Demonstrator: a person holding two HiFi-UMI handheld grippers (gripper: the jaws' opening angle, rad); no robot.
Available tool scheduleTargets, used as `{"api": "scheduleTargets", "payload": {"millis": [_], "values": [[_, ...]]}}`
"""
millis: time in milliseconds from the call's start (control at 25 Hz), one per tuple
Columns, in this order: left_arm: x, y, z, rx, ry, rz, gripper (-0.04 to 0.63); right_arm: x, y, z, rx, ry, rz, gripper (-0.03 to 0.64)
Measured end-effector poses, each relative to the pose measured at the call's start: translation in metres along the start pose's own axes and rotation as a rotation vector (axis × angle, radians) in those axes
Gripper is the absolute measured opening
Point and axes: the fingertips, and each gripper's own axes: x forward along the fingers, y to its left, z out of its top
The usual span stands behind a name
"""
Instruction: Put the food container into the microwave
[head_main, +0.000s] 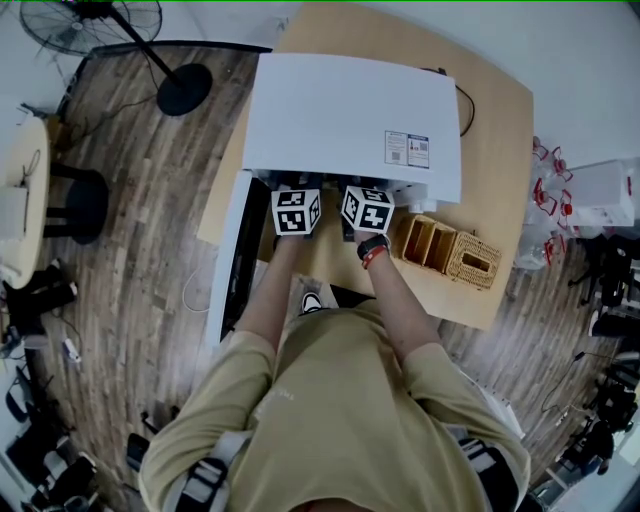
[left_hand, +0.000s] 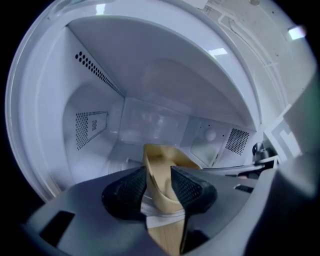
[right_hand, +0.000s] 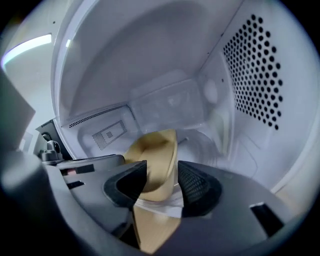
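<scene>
The white microwave (head_main: 350, 120) stands on a wooden table (head_main: 495, 140) with its door (head_main: 232, 260) swung open to the left. Both grippers reach into its mouth; only their marker cubes show in the head view, left gripper (head_main: 296, 212) and right gripper (head_main: 367, 208). The tan food container (left_hand: 165, 156) is inside the white cavity. My left gripper (left_hand: 159, 176) is shut on the container's left rim. My right gripper (right_hand: 162, 171) is shut on the opposite rim of the container (right_hand: 152, 150). The container's base is hidden behind the jaws.
The cavity walls (right_hand: 250, 75) with vent holes close in on both sides, and the glass turntable (right_hand: 200, 145) lies under the container. A wicker basket (head_main: 472, 260) and a wooden box (head_main: 425, 240) sit on the table to the right. A fan (head_main: 120, 30) stands on the floor at far left.
</scene>
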Motion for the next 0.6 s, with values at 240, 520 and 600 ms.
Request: {"api": "scheduleTargets", "payload": {"millis": [240, 520, 600], "values": [[-0.008, 0.003, 0.003, 0.008, -0.006, 0.011, 0.178, -0.009, -0.001, 0.004, 0.006, -0.03, -0.011, 0.219], [-0.028, 0.001, 0.005, 0.003, -0.033, 0.027, 0.178, -0.027, 0.007, 0.0, -0.003, -0.047, 0.012, 0.219], [-0.035, -0.002, 0.007, 0.004, -0.045, 0.032, 0.178, -0.035, 0.008, -0.001, -0.013, -0.055, 0.013, 0.219]]}}
